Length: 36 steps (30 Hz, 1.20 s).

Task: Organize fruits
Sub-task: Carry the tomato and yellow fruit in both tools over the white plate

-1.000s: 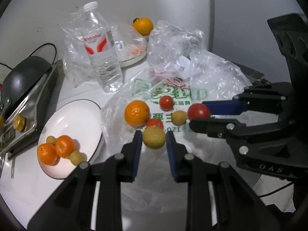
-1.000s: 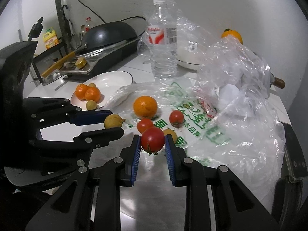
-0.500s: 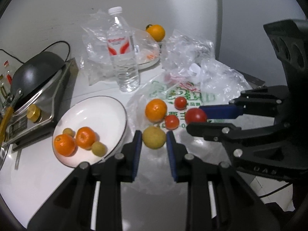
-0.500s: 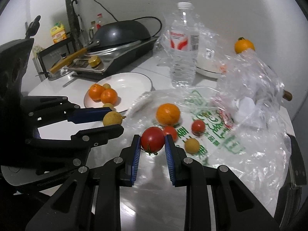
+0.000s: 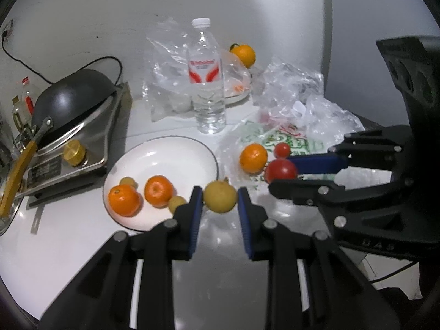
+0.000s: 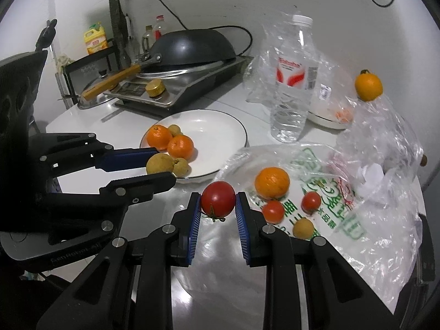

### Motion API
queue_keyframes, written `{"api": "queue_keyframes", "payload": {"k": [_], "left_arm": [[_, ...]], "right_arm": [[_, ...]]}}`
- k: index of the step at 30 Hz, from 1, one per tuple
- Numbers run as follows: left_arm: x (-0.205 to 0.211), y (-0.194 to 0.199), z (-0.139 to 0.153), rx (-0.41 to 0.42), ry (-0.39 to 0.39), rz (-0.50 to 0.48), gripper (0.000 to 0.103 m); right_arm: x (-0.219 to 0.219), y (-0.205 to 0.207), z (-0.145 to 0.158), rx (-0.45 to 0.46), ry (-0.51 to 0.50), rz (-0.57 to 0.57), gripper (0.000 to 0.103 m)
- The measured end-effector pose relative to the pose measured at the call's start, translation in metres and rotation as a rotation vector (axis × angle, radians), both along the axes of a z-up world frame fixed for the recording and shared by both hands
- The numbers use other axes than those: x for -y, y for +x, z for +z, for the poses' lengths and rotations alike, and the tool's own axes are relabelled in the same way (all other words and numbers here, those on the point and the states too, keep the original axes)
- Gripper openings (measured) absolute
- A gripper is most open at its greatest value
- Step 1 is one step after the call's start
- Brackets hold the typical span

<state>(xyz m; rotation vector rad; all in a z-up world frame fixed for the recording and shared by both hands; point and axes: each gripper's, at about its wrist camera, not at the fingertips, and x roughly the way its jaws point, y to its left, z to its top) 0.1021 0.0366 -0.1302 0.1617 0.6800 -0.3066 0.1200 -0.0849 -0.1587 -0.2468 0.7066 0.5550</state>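
We are seeing a white plate point(image 6: 233, 126) holding two oranges and two small yellow fruits. Our left gripper point(image 5: 220, 200) is clamping a yellow-brown fruit point(image 5: 220, 196) above its near rim. Our right gripper point(image 6: 217, 206) is clamping a red tomato point(image 6: 217, 198) beside a printed plastic bag point(image 6: 330, 192) bearing an orange point(image 6: 272, 183), two tomatoes and one yellow fruit. A water bottle point(image 6: 291, 82) is standing behind.

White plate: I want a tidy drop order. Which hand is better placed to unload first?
Left. Its tongs hold the yellow fruit at the white plate rim; the right tongs hold the tomato farther off.

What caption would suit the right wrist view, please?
Right tool grips a red tomato beside the white plate of oranges.
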Motion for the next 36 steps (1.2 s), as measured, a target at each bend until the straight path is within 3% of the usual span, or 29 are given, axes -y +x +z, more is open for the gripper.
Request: {"api": "queue_keyframes", "payload": {"k": [22,36], "left_arm": [[-0.039,0.007,0.003,0.022,-0.024,0.053,0.026],[-0.069,0.033,0.005,0.049,-0.02,0.091,0.026]], "right_arm": [[-0.039,0.012,0.005,0.01,-0.035,0.044,0.027],[-0.059,0.042,0.007,0.015,-0.035,0.059,0.027]]}}
